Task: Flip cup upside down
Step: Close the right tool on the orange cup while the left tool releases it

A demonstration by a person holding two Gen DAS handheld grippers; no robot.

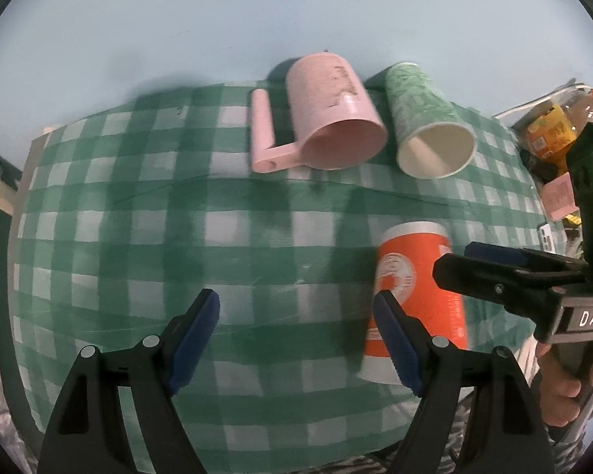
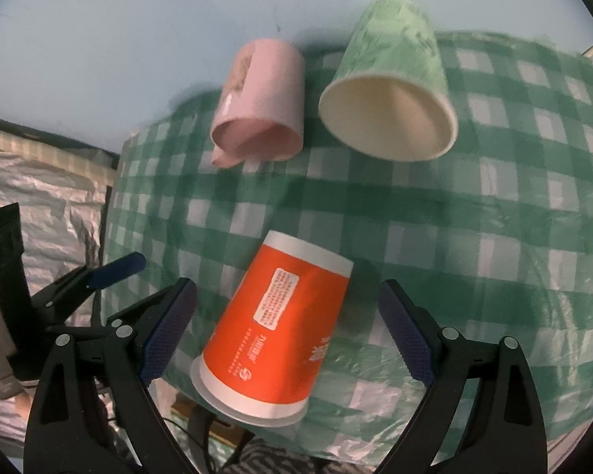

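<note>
Orange cup (image 2: 274, 331), inverted, between open right tongs (image 2: 288, 328)

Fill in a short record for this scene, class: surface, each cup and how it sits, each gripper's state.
surface: green checked cloth
orange cup: mouth down, base up, between the right gripper's open fingers, not gripped
pink mug: on its side, mouth toward camera
green cup: on its side, mouth toward camera
left gripper: open, empty
right gripper: open
</note>
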